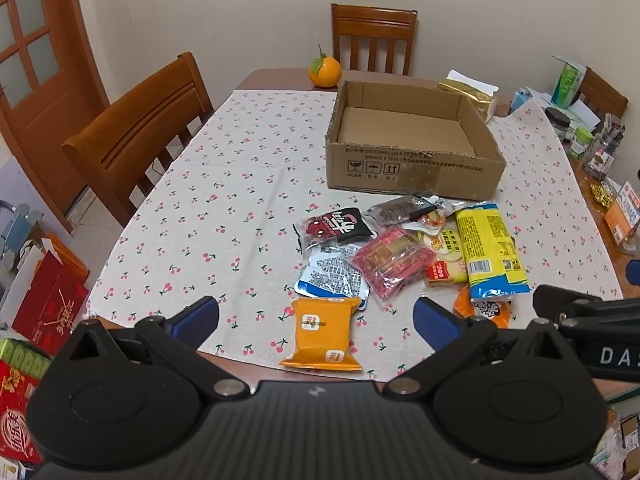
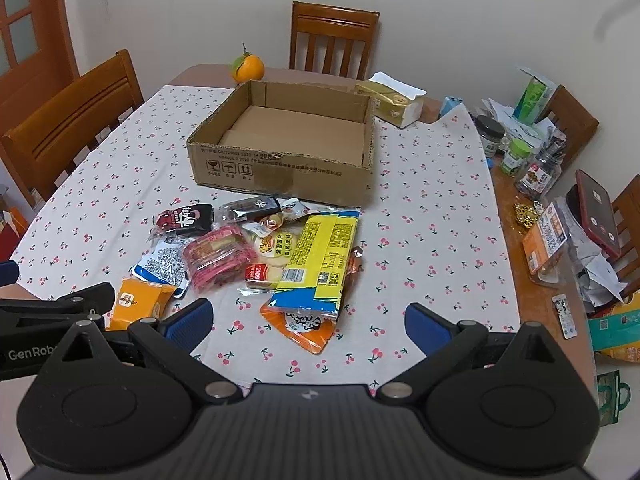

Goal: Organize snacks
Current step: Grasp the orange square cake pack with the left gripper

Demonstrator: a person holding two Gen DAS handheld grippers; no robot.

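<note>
A pile of snack packets lies on the cherry-print tablecloth (image 1: 240,168) in front of an empty cardboard box (image 1: 412,178). The pile holds a long yellow packet (image 1: 490,248), a pink packet (image 1: 394,262), a black-and-red packet (image 1: 338,226) and a white-and-blue packet (image 1: 334,276). Nearest the table edge lies an orange packet (image 1: 322,332), between the open fingers of my left gripper (image 1: 316,316). My right gripper (image 2: 308,320) is open too, hovering just short of an orange pouch (image 2: 300,326) under the yellow packet (image 2: 318,258). Box (image 2: 280,172) stands beyond.
An orange fruit (image 1: 324,70) and a tissue pack (image 1: 470,94) sit behind the box. Jars, papers and a phone (image 2: 598,210) crowd the table's right side. Wooden chairs (image 1: 140,128) stand at the left and far sides. Red cartons (image 1: 48,308) sit on the floor at left.
</note>
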